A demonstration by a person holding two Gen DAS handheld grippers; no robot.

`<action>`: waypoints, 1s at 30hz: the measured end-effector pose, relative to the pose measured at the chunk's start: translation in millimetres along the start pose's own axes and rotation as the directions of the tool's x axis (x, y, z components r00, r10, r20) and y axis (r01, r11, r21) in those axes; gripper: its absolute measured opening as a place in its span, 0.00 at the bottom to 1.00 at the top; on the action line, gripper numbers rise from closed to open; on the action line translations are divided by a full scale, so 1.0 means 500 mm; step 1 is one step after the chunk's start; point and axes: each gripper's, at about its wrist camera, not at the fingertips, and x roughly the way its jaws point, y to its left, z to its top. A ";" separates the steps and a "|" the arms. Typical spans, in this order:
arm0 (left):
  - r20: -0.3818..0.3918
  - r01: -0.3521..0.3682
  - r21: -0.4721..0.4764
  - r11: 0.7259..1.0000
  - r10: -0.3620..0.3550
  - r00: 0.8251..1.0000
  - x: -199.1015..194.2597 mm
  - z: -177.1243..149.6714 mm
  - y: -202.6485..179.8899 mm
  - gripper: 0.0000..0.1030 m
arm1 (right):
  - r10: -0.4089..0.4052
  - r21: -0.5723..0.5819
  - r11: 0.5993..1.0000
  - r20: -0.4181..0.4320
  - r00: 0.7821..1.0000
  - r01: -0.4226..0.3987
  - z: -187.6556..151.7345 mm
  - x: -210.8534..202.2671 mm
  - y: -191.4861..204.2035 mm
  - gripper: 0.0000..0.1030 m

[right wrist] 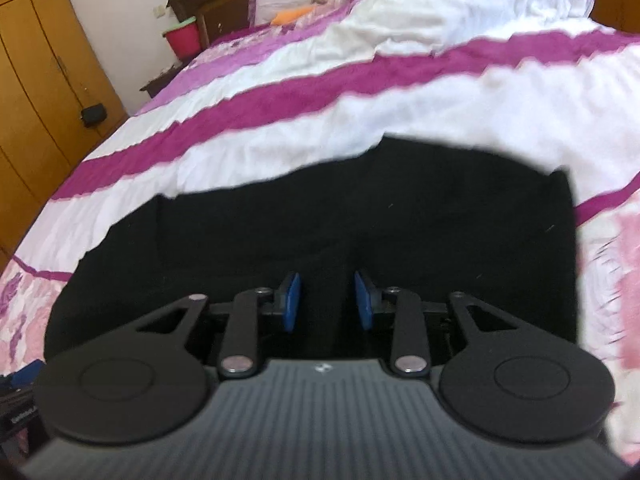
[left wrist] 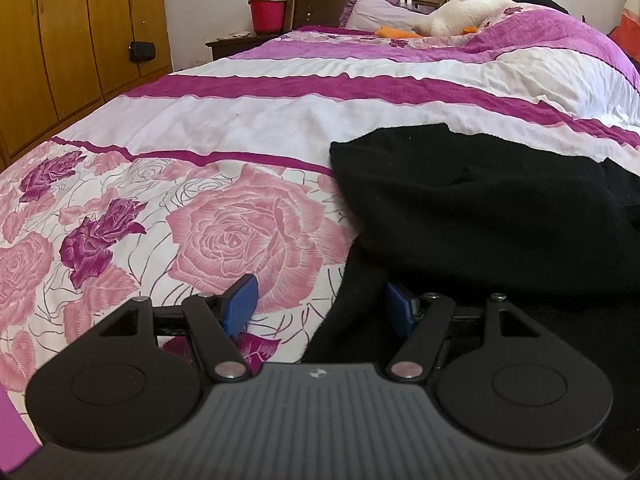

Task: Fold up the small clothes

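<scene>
Black garment: lies flat on the bed, over the rose-print cover. Left gripper: jaws spread, straddling the garment's edge, pinching nothing. Right gripper: jaws parted over the garment, nothing between them. Red bucket: on the nightstand; contents unseen. Wardrobe: a small black bag hangs on its door. No legible writing.

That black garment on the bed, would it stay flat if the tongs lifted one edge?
Probably not. The black garment lies in soft creases on the bedspread, so it would likely droop. It looks thin and light, and a push would probably bunch it.
</scene>
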 end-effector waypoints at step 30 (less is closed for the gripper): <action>-0.013 0.139 -0.071 0.988 -0.140 0.990 -0.038 0.105 0.044 0.72 | -0.101 0.077 0.993 0.157 0.982 0.090 -0.049 -0.103 -0.054 0.15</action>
